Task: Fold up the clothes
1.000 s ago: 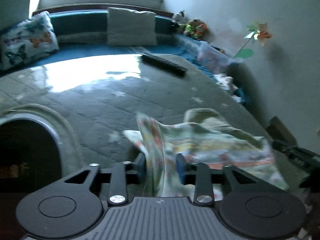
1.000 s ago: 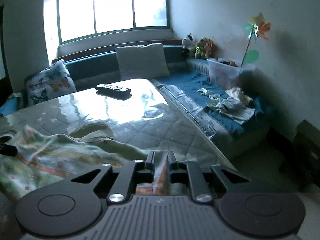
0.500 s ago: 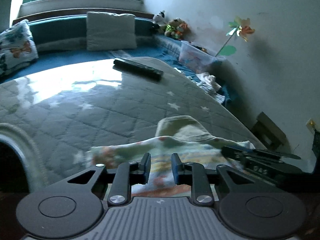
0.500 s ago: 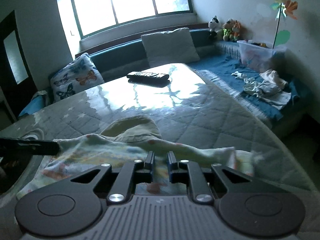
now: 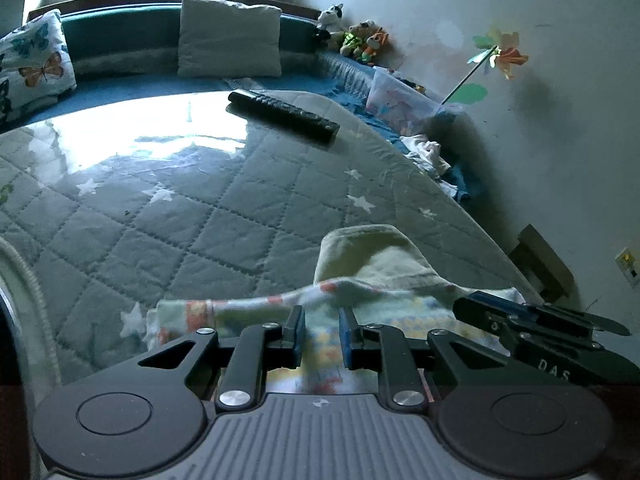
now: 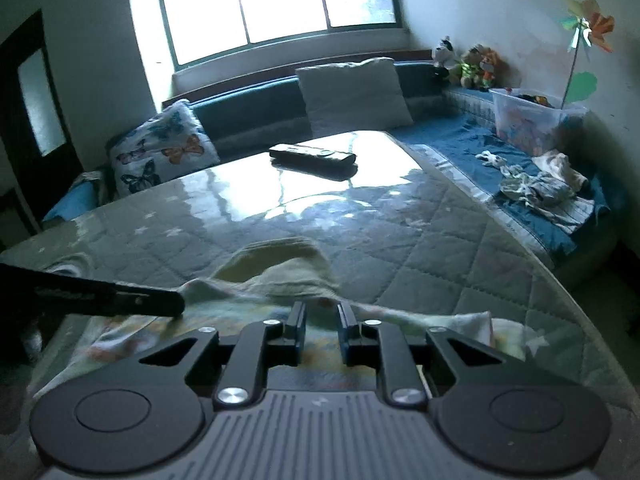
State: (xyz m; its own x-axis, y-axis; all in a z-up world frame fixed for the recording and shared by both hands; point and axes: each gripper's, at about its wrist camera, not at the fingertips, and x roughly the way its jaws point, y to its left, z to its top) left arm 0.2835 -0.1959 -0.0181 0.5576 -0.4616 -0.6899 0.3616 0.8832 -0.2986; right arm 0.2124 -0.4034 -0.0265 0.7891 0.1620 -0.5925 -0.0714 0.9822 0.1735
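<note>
Printed garment (image 5: 248,308) lies partly folded at the near edge of the quilted bed (image 5: 224,224), straight ahead at my 12 o'clock, with a plain pale collar or lining (image 5: 372,252) humped up behind it. My left claw (image 5: 322,334) stands narrowly parted with cloth showing in the gap; whether it bites or only hovers, I cannot tell. My right claw (image 6: 322,330) is likewise a little apart over the same garment (image 6: 420,316), grip unclear. Judged thin, light, limp knit: it will sag and slide on the glossy quilt, so best taken at hems or corners, both layers pinched together, not mid-panel. The folded edge running 9 to 3 o'clock looks a fair line to hold. Room: broad bare quilt toward 12 o'clock; remote control (image 5: 282,114) far off at 12, well apart. Bed edge drops away at 3 o'clock (image 6: 560,280), with loose clothes (image 6: 536,192) on the blue bench beyond. My claws sit near each other, so crossing is a risk.
</note>
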